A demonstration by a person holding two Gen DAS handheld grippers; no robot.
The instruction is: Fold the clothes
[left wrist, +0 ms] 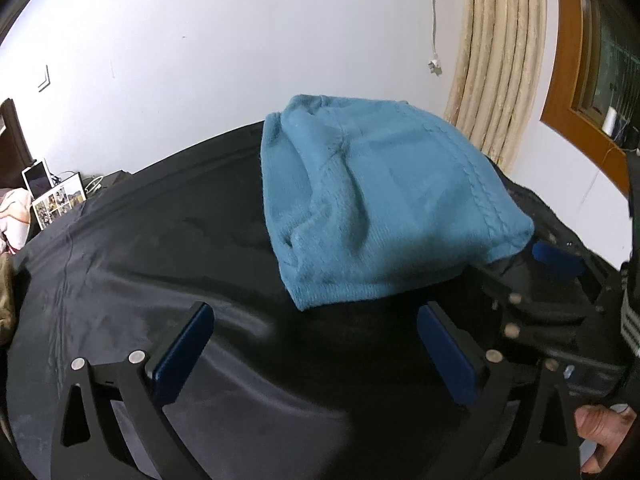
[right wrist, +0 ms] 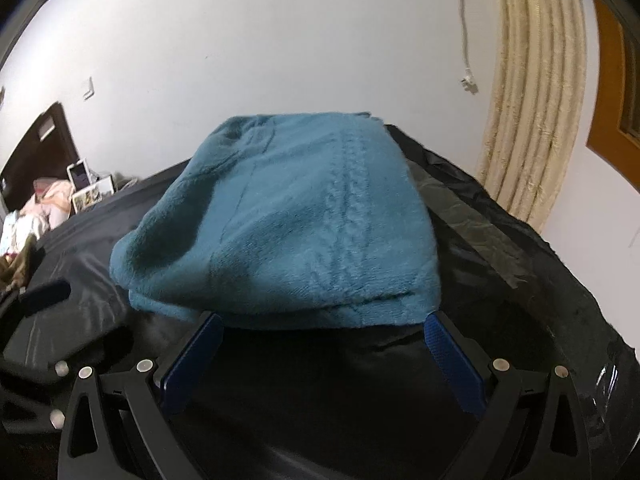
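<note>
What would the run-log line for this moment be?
garment: teal sweater folded on black sheet | left tool: open, empty, short of sweater | right tool: open, tips at sweater's near edge

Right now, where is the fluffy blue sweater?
The folded teal sweater lies on the black cloth, just ahead of the open right gripper in its view. In the left wrist view it sits ahead and to the right of the open left gripper.

We are in a home bedroom: a dark wooden headboard, pink bedding, framed photos, cream curtains beside a wood-framed window, and plain white walls.
</note>
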